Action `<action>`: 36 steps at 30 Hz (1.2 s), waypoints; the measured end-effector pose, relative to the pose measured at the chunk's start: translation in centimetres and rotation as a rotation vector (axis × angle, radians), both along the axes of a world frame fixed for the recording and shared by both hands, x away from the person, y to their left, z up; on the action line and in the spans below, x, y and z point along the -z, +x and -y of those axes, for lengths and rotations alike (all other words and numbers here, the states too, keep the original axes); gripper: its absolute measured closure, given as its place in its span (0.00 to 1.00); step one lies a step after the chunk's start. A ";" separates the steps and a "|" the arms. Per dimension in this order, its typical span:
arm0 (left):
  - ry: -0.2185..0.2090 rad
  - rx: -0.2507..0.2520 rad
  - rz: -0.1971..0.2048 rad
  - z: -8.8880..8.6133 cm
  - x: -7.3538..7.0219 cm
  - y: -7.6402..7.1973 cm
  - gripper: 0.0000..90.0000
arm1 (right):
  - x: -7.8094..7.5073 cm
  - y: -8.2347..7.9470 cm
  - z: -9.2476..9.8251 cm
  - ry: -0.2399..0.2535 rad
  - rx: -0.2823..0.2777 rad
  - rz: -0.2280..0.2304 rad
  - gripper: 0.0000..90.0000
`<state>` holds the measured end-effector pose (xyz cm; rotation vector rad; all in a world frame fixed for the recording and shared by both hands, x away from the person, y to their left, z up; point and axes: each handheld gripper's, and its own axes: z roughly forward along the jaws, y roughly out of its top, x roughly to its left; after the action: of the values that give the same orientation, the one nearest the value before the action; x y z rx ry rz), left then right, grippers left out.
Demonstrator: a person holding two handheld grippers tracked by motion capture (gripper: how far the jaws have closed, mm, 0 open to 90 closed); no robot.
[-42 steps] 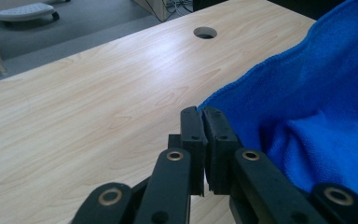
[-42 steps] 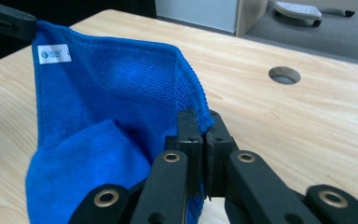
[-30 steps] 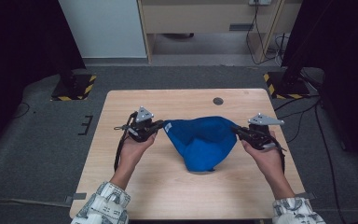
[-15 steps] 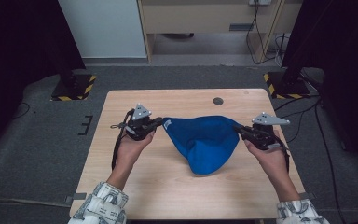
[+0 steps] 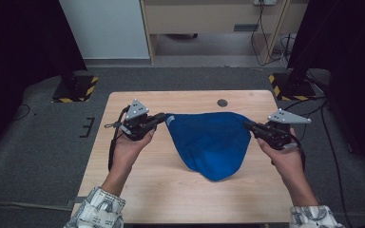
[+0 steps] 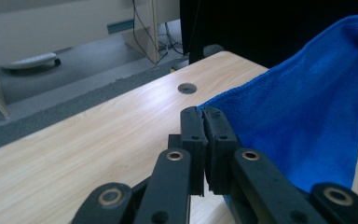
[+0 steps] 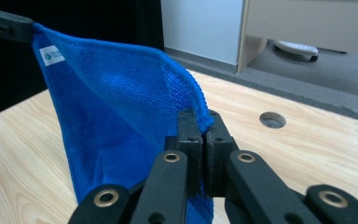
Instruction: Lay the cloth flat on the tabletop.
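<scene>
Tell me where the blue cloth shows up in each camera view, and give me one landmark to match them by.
High view: the cloth hangs mid-table, stretched between both grippers.
Left gripper view: the cloth covers the right side, one corner pinched in the jaws.
Right gripper view: the cloth spreads left of centre, one corner in the jaws.
Shared landmark: the round hole in the tabletop.

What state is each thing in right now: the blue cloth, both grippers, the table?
Blue cloth: stretched between the two grippers by its upper corners, sagging in the middle, white label near the left corner.
Left gripper: shut on the cloth's left corner.
Right gripper: shut on the cloth's right corner.
Table: wooden top, bare around the cloth, round hole near the far edge.
</scene>
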<state>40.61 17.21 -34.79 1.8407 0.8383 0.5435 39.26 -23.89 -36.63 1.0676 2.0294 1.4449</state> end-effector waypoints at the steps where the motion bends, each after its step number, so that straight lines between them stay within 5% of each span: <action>1: 0.009 0.000 0.002 0.1 -0.2 0.0 0.97 | -0.2 0.0 0.1 0.003 0.000 0.002 0.98; 7: 0.056 -0.019 -0.025 1.0 0.2 1.7 0.97 | 0.5 1.5 0.4 -0.022 0.013 -0.030 0.97; 19: 0.125 -0.082 -0.121 2.1 4.2 6.9 0.97 | 4.5 6.4 0.4 -0.059 0.034 -0.102 0.97; 36: 0.234 -0.136 -0.224 3.7 9.6 11.1 0.97 | 9.9 10.7 -0.5 -0.100 0.085 -0.227 0.97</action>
<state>51.71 13.51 -44.40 2.0961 1.0947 0.5456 49.96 -23.37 -46.53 1.3084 2.1564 1.2132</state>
